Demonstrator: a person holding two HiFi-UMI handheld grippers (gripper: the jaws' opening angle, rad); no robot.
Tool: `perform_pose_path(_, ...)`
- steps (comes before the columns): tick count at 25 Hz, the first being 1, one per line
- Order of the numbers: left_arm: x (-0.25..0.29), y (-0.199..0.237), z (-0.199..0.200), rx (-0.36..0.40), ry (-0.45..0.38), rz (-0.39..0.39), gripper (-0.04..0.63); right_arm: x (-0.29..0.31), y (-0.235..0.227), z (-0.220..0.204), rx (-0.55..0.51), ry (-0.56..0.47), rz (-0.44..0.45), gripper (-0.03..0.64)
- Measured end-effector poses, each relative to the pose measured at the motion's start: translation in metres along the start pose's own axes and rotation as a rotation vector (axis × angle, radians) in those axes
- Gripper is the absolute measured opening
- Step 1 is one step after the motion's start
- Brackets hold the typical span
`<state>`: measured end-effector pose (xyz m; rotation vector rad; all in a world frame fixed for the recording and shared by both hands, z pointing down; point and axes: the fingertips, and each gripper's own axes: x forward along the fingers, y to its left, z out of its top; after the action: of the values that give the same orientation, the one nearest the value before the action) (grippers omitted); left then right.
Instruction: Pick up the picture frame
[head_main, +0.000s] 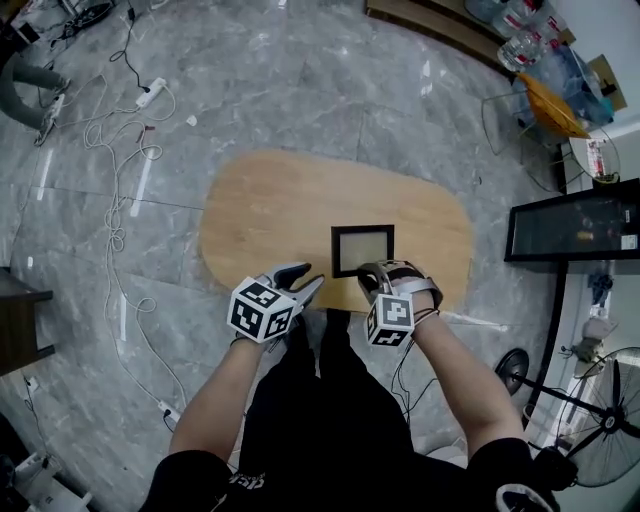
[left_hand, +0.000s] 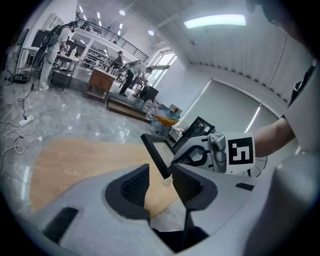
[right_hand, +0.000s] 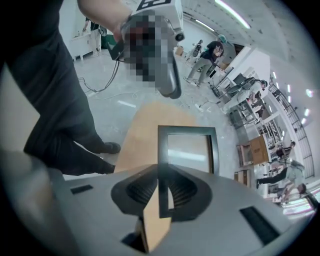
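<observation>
Frame (head_main: 362, 250) clamped by one rail in right gripper (head_main: 378, 276), hanging over table (head_main: 260, 210) a little toward 4 o'clock from its middle and, judging by the left gripper view, lifted clear of the wood and tilted. Seen edge-on in the right gripper view, with both pads (right_hand: 187, 187) shut on the dark rail near a corner. Left gripper (head_main: 308, 287) released, jaws apart and clenching nothing, at 8 o'clock of the frame with a lower corner poking toward the gap; no contact to be made out. Looks light and stiff: thin dark rails round a glossy pane. Probably glass, so likely fragile, and likely slick on that smooth finish. Best taken on the rails only, never on the pane; better mid-rail than near a corner, to curb swinging from a one-sided hold. Could use a second grip on the rail at 9 o'clock for steadiness. Worth keeping corners away from the table rim at 6 o'clock, close by the legs. Plenty of bare tabletop from 9 to 12 o'clock for setting down. Farther out, well apart: dark cabinet (head_main: 570, 228) at 3 o'clock, fan (head_main: 605, 430) at 5 o'clock, cables (head_main: 112, 190) on the floor at 10 o'clock. Open air above, by both gripper views.
</observation>
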<state>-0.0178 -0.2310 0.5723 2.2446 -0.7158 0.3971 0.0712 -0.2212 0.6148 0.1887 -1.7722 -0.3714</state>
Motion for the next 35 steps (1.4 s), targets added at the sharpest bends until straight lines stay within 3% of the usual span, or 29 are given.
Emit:
perform_pose_path(6, -0.024, -0.035, 0.030, 0.014, -0.045, -0.070, 0.194, -0.053, -0.010, 0.048, -0.035, -0.043, -0.089, 0.069)
perform_pose_path(11, -0.039, -0.056, 0.051, 0.056, -0.070, -0.073, 0.204, -0.092, -0.019, 0.071, -0.043, -0.078, -0.168, 0.069)
perform_pose_path(15, -0.048, -0.073, 0.061, 0.068, -0.095, -0.094, 0.186, -0.116, -0.018, 0.082, -0.044, -0.098, -0.214, 0.069)
perform_pose_path(17, -0.048, -0.082, 0.066, 0.069, -0.103, -0.110, 0.146, -0.127, -0.019, 0.082, -0.038, -0.108, -0.236, 0.071)
perform_pose_path(24, -0.041, -0.117, 0.090, 0.038, -0.139, -0.168, 0.098, -0.155, -0.026, 0.063, -0.010, -0.121, -0.314, 0.071)
perform_pose_path(29, -0.023, -0.158, 0.111, 0.097, -0.165, -0.155, 0.074, -0.178, -0.030, 0.035, 0.005, -0.150, -0.363, 0.074)
perform_pose_path(35, -0.003, -0.195, 0.132, 0.078, -0.231, -0.108, 0.072, -0.215, -0.034, -0.018, 0.021, -0.190, -0.421, 0.086)
